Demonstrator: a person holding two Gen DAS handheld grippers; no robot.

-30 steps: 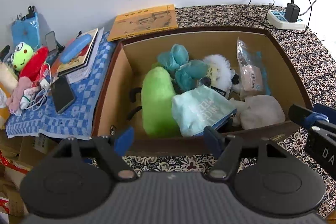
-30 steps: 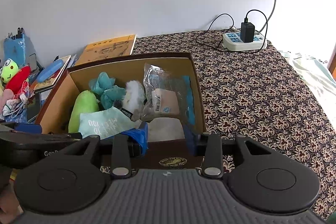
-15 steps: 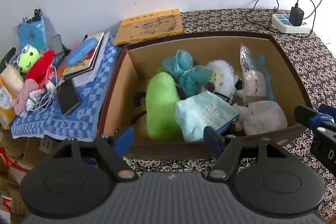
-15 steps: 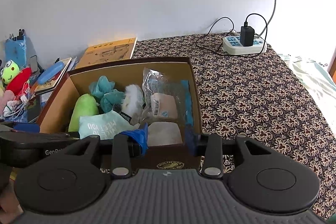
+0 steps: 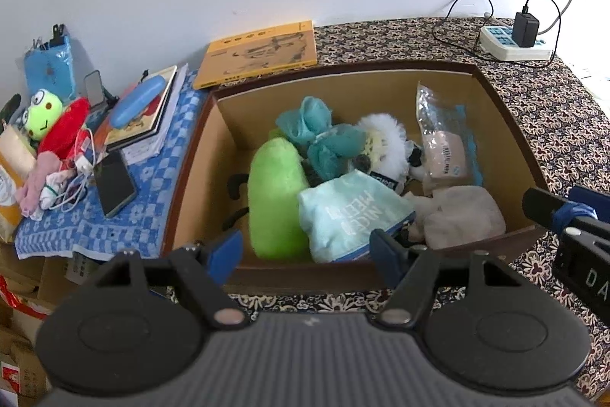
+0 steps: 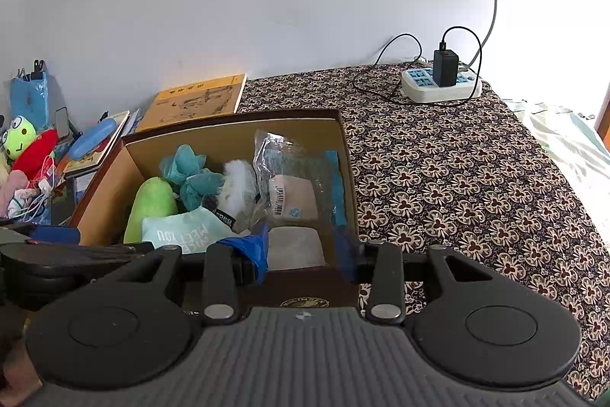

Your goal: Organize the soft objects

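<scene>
I hold both grippers spread and empty at the brown cardboard box's (image 5: 305, 271) near wall, my left gripper (image 5: 307, 248) nearer the long bright-green plush (image 5: 275, 195) lying lengthwise away from it

wall (image 6: 228, 6): plain white | table (image 6: 457, 185): floral cloth | daylight right

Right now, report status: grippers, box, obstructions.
Left gripper open, empty, at the near rim. Right gripper open, empty, same rim. Cardboard box holds green plush, teal pouch, bagged items. Frog plush outside, left. Nothing blocking.
</scene>
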